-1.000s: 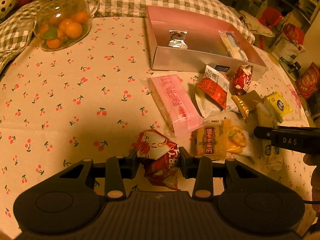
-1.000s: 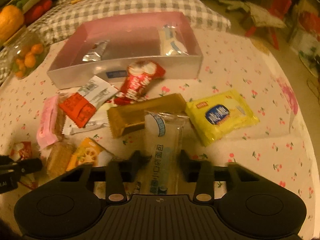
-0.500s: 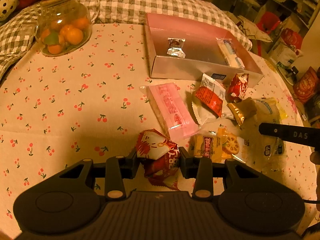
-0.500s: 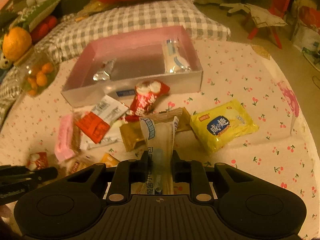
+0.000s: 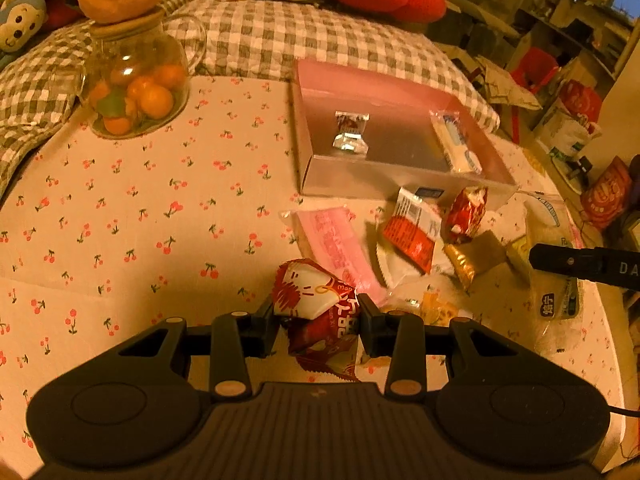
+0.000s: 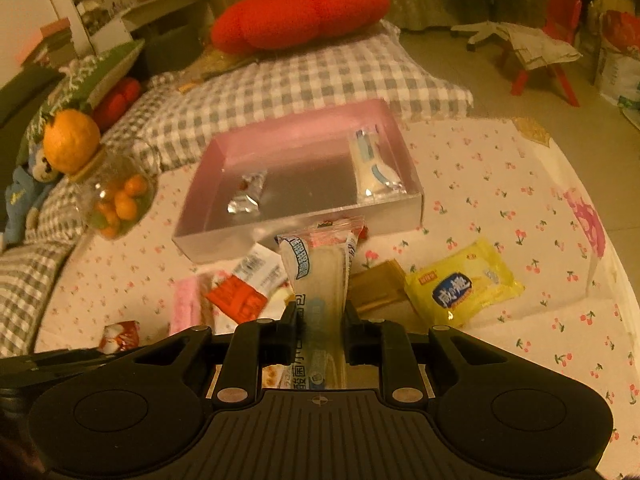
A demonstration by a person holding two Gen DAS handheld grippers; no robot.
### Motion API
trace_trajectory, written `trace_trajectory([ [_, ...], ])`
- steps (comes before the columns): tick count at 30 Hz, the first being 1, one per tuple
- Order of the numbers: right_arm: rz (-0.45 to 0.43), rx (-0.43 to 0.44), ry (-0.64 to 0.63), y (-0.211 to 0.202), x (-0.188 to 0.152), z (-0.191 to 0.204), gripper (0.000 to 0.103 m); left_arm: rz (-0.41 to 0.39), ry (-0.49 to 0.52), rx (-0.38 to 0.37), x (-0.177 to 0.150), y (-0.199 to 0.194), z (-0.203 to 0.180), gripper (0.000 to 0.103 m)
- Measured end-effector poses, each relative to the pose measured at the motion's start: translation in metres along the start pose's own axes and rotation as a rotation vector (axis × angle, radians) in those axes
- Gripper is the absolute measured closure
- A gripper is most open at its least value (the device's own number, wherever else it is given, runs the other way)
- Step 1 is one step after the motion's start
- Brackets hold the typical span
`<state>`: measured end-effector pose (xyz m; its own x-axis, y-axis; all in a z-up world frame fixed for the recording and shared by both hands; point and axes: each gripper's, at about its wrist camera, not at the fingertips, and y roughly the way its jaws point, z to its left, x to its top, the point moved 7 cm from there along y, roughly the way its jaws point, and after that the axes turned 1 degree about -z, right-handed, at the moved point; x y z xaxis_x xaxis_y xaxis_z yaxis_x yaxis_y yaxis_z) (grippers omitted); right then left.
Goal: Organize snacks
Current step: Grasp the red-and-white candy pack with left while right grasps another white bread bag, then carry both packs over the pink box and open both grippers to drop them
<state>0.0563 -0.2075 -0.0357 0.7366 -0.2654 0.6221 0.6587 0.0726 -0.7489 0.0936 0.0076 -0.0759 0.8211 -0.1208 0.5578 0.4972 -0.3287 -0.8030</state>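
Cherry-print worktop cloth [image 5: 120, 216] carries loose snacks before the pink box [image 6: 304, 204]. My right tongs [image 6: 320, 330] pinch a clear bread packet [image 6: 320, 280], lifted; left tongs [image 5: 318, 316] pinch a red-and-white packet [image 5: 316, 300]. Next: carry both over the box.

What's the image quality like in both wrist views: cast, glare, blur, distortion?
Left wrist: strong amber cast, fisheye bends the table edge, glare on the foil candy in the pink box, dark corners. Right wrist: same cast, glass jar at left smeared, clear long packet close to the lens and soft.
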Motion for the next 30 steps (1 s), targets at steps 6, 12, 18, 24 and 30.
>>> trace_trajectory([
  [6,-0.018,0.030,0.027,-0.005,0.012,0.002,0.083,-0.034,-0.003,-0.004,0.015,-0.005,-0.006,0.066],
  [12,-0.040,0.050,0.035,-0.006,0.025,0.007,0.083,-0.090,-0.015,-0.009,0.036,-0.012,-0.015,0.066],
  [18,-0.057,0.082,0.032,-0.003,0.042,0.011,0.083,-0.141,-0.005,-0.005,0.056,-0.011,-0.021,0.066],
  [24,-0.048,0.107,0.057,0.011,0.058,0.006,0.083,-0.163,0.011,-0.013,0.077,0.000,-0.022,0.066],
  [30,-0.058,0.125,0.086,0.029,0.084,0.000,0.083,-0.166,0.039,-0.046,0.097,0.020,-0.029,0.066],
])
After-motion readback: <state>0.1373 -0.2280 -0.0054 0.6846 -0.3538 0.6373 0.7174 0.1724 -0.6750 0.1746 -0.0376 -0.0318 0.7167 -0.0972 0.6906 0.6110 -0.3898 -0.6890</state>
